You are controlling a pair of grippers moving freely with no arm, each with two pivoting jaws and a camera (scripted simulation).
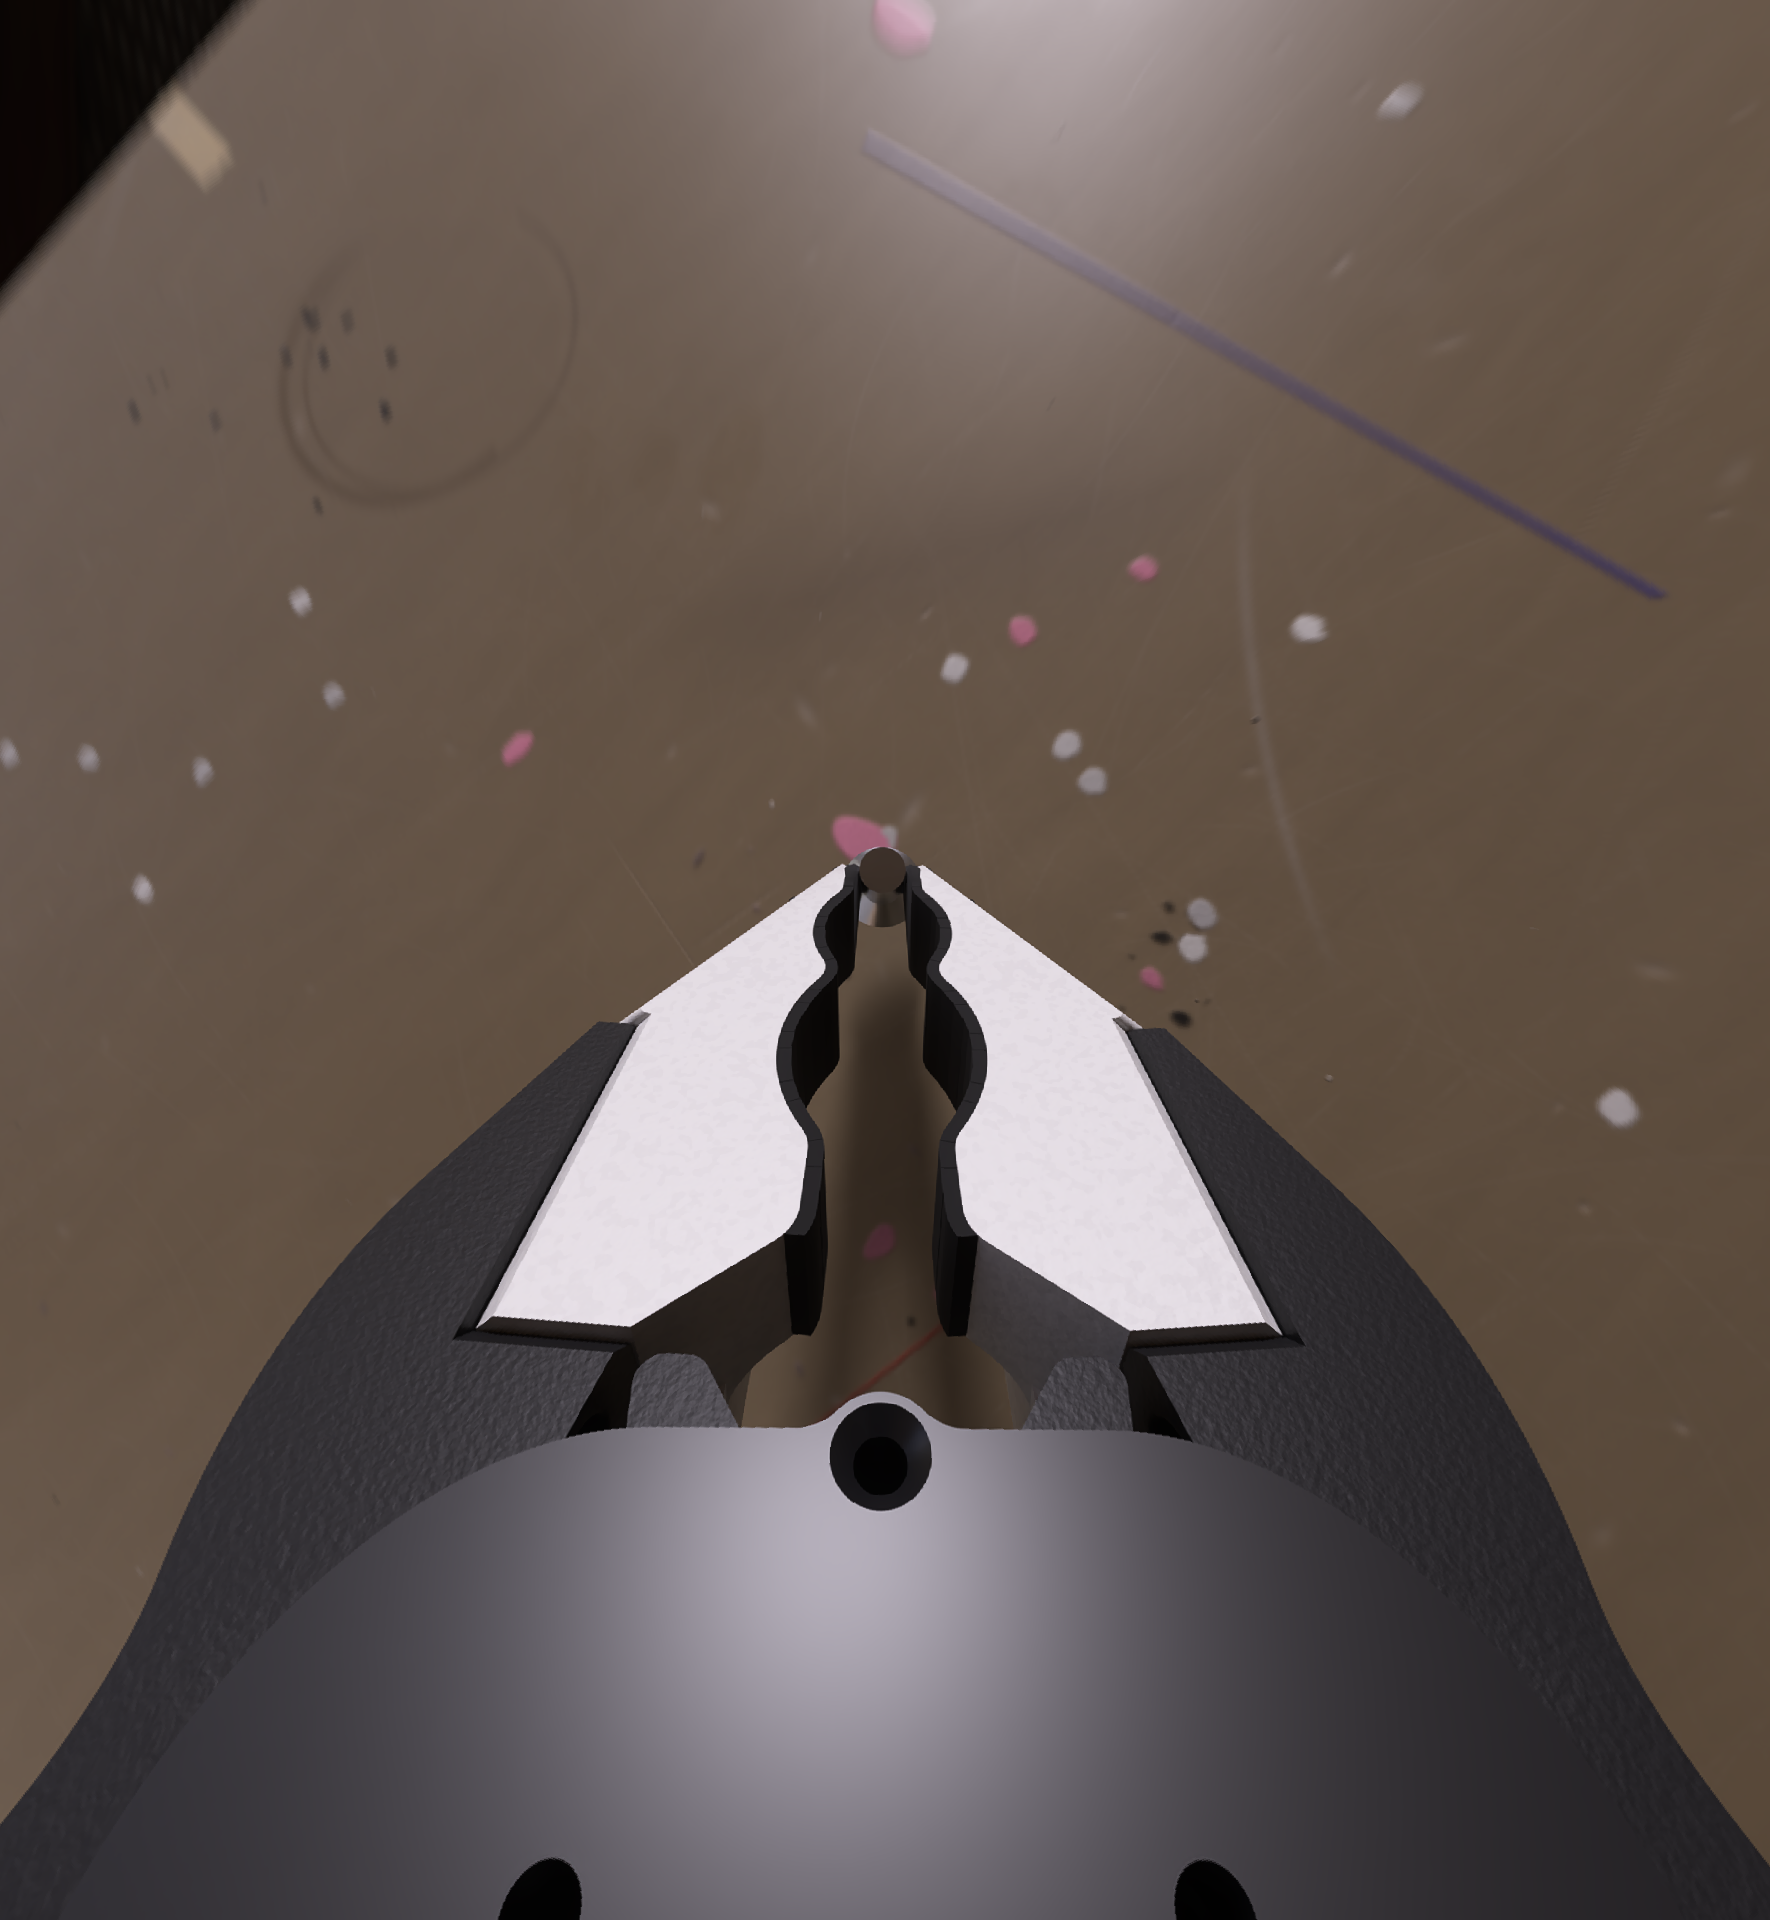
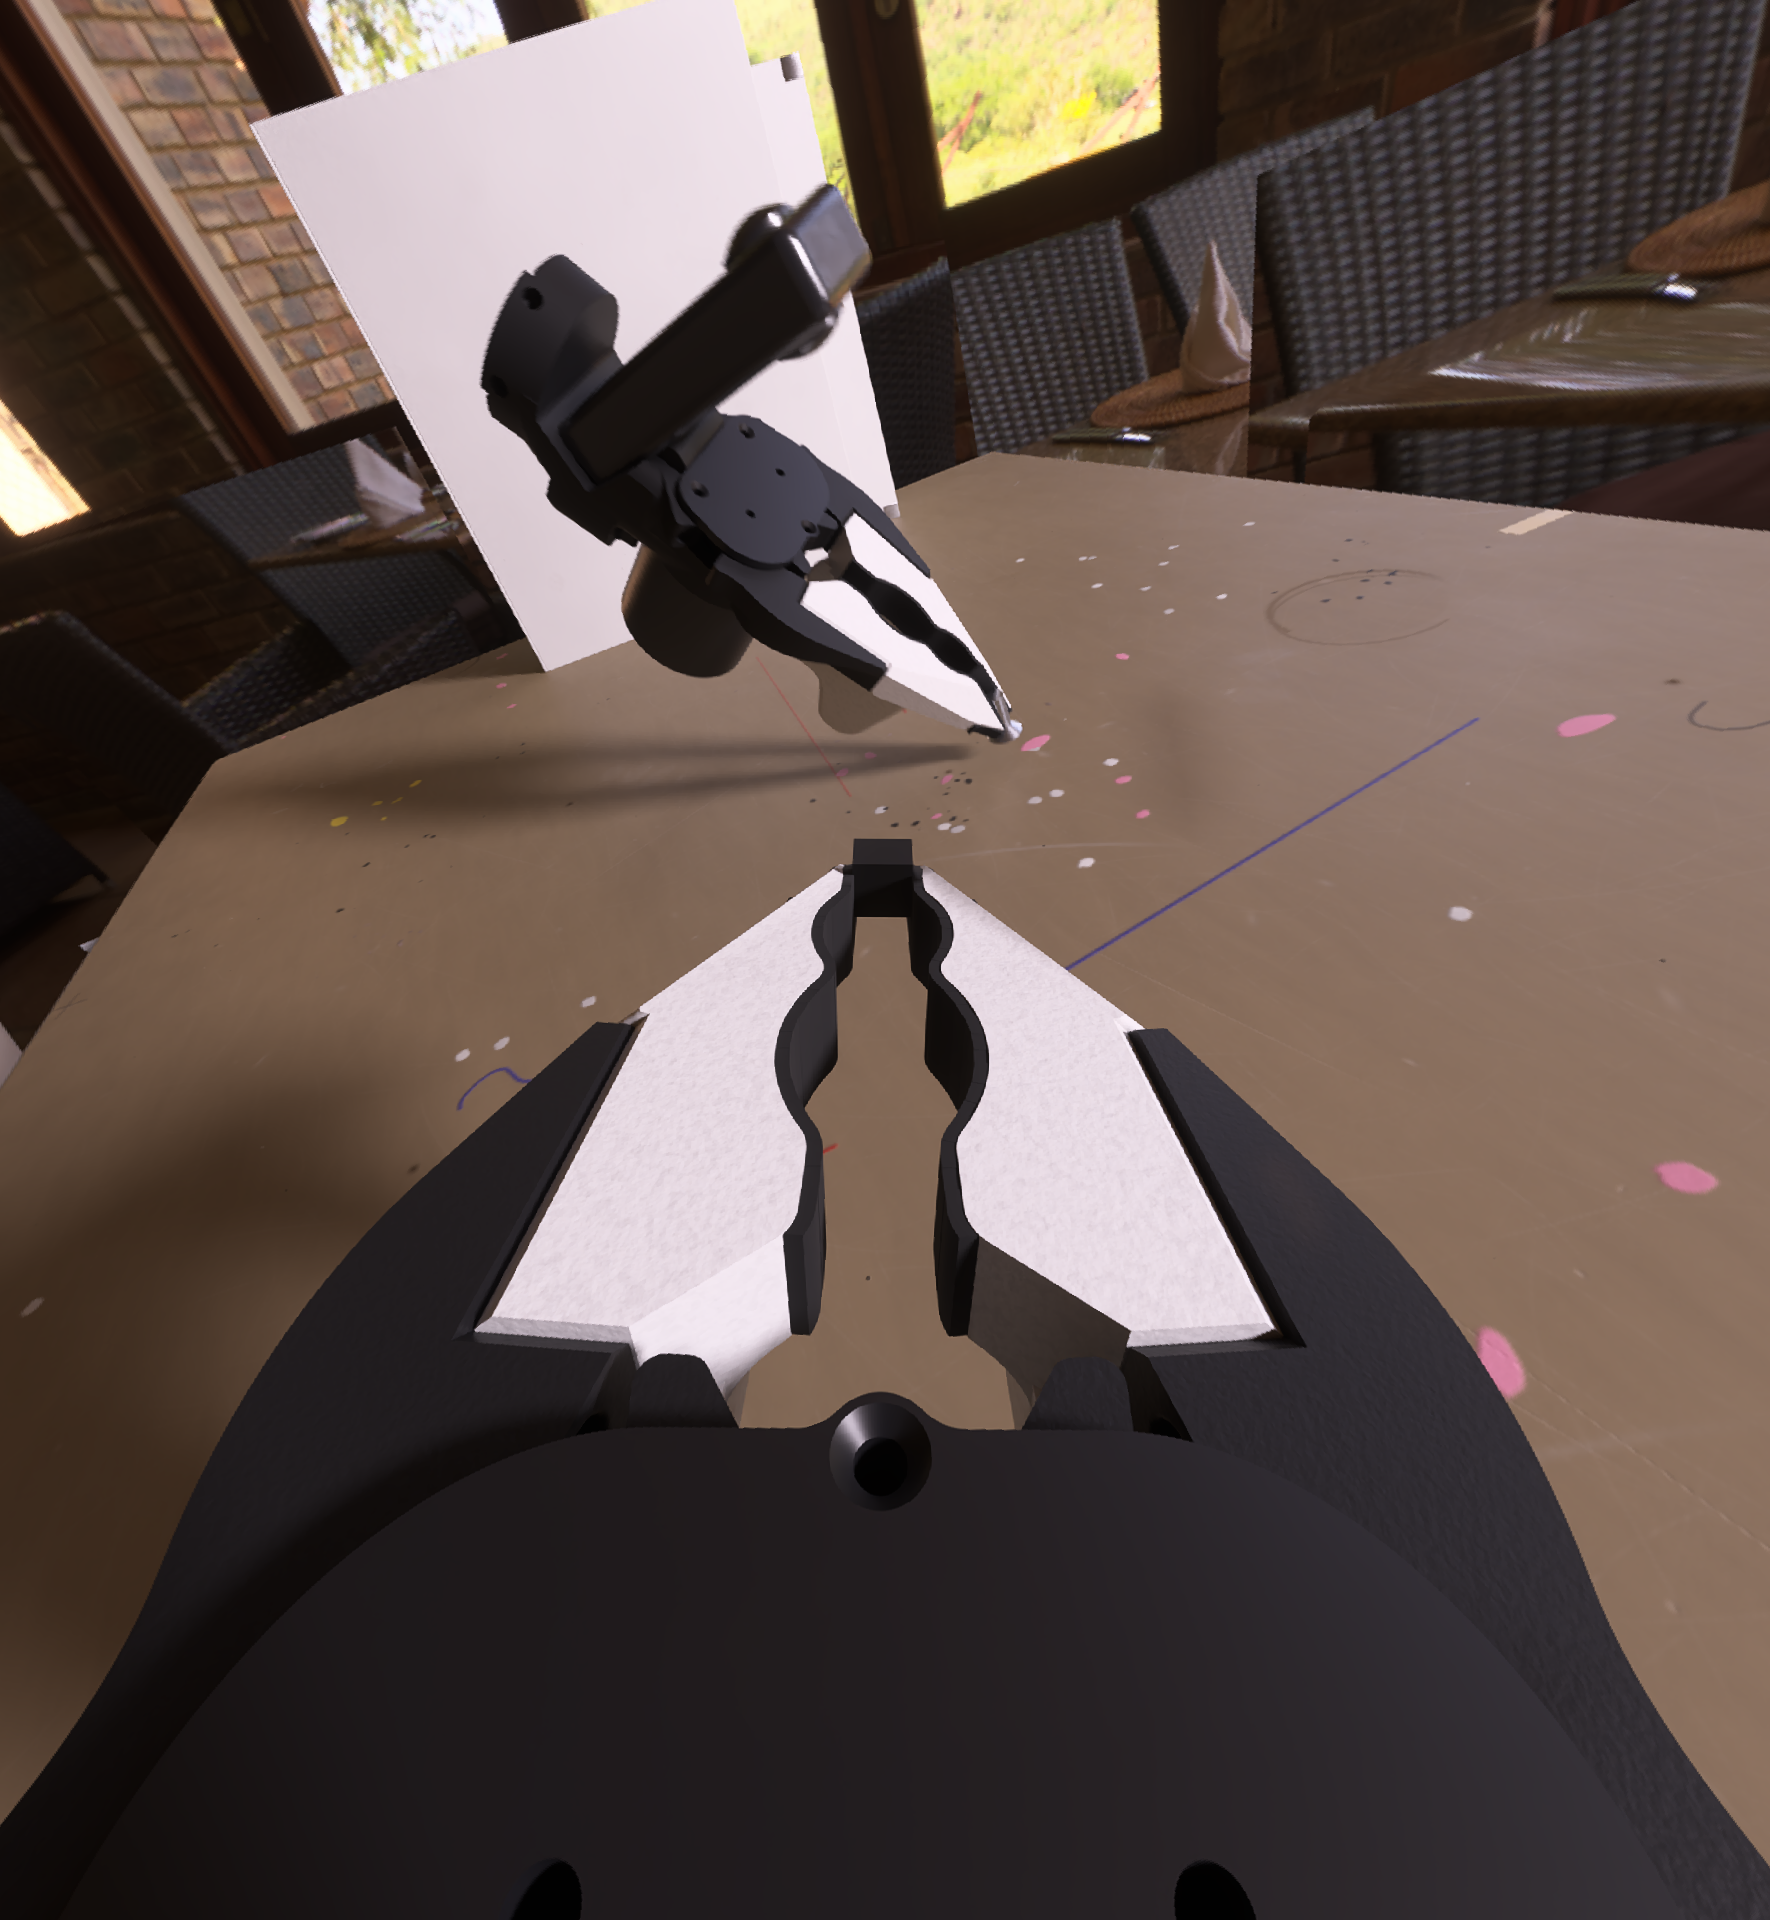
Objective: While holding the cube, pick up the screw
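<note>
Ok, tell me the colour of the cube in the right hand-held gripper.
Black; the cube shows best in the right wrist view.

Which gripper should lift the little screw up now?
The left gripper: its fingers are already shut on the screw at the table. The right gripper holds the black cube.

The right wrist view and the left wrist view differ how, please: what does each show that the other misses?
Only the right wrist view shows the black cube pinched at the right gripper tips, the white board and the wicker chairs beyond. Only the left wrist view shows the screw's head closely, clamped between its fingertips. Both show the left gripper, the brown speckled table and its thin blue line.
</note>
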